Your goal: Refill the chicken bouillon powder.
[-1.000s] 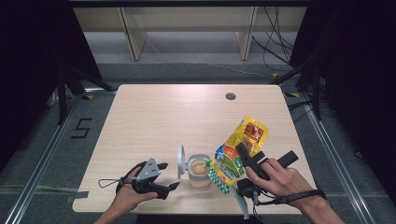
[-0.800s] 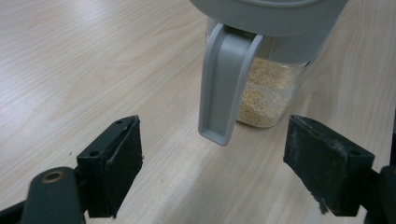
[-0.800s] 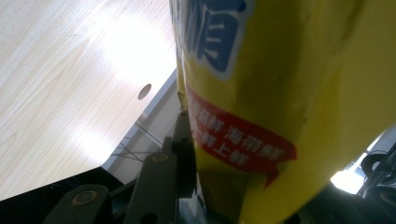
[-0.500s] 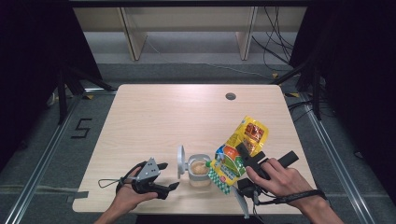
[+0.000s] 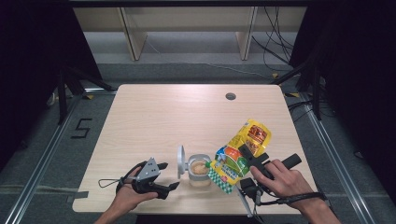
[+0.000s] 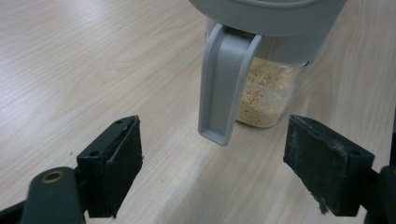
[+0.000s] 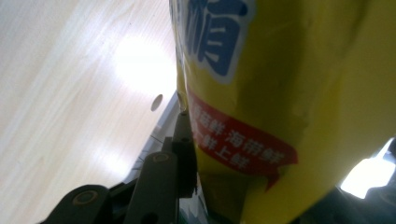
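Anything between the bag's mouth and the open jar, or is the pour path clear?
Nothing visible blocks it. The yellow bag, clamped in the right gripper, tilts with its lower end right at the jar rim. The flip lid stands open on the far side, toward the left gripper.

Past my left fingers, the jar (image 6: 261, 60) runs off the top edge, its rim cut away. My right gripper's (image 5: 250, 156) far finger sits hidden behind the yellow bag (image 7: 289, 93), which is blurred and spills off frame.
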`<state>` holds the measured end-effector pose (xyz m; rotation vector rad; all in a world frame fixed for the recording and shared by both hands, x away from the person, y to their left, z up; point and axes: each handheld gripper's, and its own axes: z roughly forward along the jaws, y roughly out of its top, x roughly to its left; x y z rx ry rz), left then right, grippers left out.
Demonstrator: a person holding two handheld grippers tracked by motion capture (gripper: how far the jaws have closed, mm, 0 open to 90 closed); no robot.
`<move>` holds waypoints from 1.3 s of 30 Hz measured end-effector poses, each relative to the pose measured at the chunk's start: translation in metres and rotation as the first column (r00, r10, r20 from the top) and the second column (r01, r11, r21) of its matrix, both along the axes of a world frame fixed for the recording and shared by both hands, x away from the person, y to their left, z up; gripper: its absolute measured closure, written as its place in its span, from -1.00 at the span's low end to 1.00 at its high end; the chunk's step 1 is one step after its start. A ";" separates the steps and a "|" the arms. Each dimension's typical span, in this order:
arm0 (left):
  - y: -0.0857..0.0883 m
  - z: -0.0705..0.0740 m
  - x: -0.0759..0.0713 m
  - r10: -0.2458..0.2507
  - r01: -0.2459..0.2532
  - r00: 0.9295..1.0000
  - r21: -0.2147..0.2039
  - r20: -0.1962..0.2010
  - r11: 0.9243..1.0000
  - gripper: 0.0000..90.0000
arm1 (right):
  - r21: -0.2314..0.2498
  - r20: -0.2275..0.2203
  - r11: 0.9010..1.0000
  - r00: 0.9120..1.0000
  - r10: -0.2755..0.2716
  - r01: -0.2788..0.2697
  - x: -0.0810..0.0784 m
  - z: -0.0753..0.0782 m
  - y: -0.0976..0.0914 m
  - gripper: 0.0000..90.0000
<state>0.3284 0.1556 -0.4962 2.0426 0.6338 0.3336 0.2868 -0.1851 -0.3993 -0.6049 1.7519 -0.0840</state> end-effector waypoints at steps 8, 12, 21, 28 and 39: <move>0.000 0.000 0.001 -0.001 0.001 1.000 -0.005 -0.001 1.000 -0.59 | 0.098 -0.069 0.995 0.998 0.000 0.007 0.003 -0.004 -0.009 0.57; 0.000 0.000 0.001 -0.003 0.003 1.000 0.003 0.002 1.000 -0.59 | 0.145 -0.101 0.989 0.995 0.007 0.008 0.004 -0.012 -0.012 0.57; 0.001 0.000 0.001 -0.004 0.004 1.000 0.004 0.002 1.000 -0.59 | 0.271 -0.186 0.961 0.983 -0.011 0.062 0.010 -0.022 -0.020 0.60; 0.000 0.000 0.001 0.001 -0.001 1.000 0.006 0.003 1.000 -0.59 | 0.350 -0.220 0.935 0.975 0.023 0.057 0.010 -0.026 -0.026 0.69; 0.000 0.000 0.000 0.000 0.000 1.000 0.002 -0.001 1.000 -0.59 | 0.483 -0.308 0.868 0.950 0.049 0.112 0.007 -0.041 -0.030 0.71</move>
